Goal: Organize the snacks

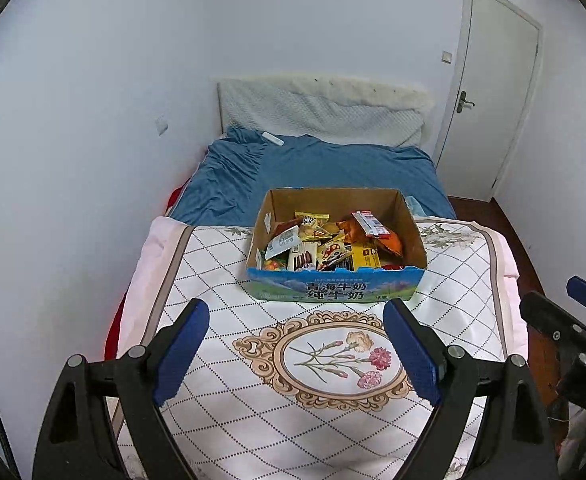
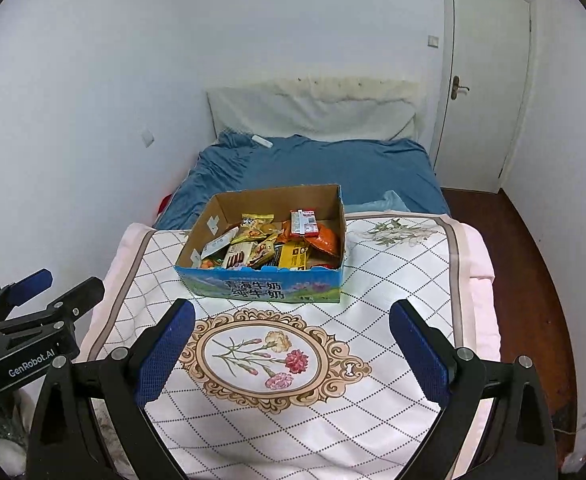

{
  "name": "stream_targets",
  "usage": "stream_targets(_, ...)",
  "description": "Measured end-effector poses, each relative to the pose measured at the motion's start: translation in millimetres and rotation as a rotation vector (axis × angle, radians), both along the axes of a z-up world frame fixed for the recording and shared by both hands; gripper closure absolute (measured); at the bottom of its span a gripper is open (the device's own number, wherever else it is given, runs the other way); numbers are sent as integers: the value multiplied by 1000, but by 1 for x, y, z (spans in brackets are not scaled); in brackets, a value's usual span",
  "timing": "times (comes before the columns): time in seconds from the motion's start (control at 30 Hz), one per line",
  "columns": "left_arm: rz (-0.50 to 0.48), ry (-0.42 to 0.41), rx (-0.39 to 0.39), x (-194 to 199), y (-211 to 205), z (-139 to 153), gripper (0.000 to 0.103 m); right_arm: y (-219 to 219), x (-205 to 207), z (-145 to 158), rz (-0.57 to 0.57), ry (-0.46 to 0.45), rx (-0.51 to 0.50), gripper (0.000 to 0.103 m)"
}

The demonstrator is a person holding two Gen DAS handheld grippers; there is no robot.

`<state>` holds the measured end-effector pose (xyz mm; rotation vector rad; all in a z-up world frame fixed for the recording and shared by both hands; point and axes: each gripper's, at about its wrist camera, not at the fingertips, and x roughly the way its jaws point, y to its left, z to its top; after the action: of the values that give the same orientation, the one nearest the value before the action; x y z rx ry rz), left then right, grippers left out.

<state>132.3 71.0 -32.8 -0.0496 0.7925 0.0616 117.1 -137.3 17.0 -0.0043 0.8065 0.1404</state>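
Observation:
An open cardboard box (image 1: pixel 335 286) with a blue printed front stands on a white quilted cover on the bed; it also shows in the right wrist view (image 2: pixel 263 290). It holds several mixed snack packets (image 1: pixel 333 242), among them an orange bag (image 2: pixel 325 240) and a yellow pack (image 2: pixel 293 254). My left gripper (image 1: pixel 295 320) is open and empty, hovering over the quilt in front of the box. My right gripper (image 2: pixel 293 322) is open and empty, beside it on the right. Each gripper shows at the edge of the other's view.
The quilt (image 1: pixel 325 400) has a flower medallion between the grippers and the box. Behind the box lies a blue sheet (image 1: pixel 313 164) and a white pillow (image 1: pixel 321 114). A wall runs along the left. A door (image 2: pixel 485 80) and dark wood floor (image 2: pixel 533 280) are on the right.

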Motion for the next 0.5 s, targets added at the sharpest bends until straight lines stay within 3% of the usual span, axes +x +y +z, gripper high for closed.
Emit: stream_targets(0.5,23,-49,0,-19,5,9,14,-2,-12,3,-15,-20,6,0)
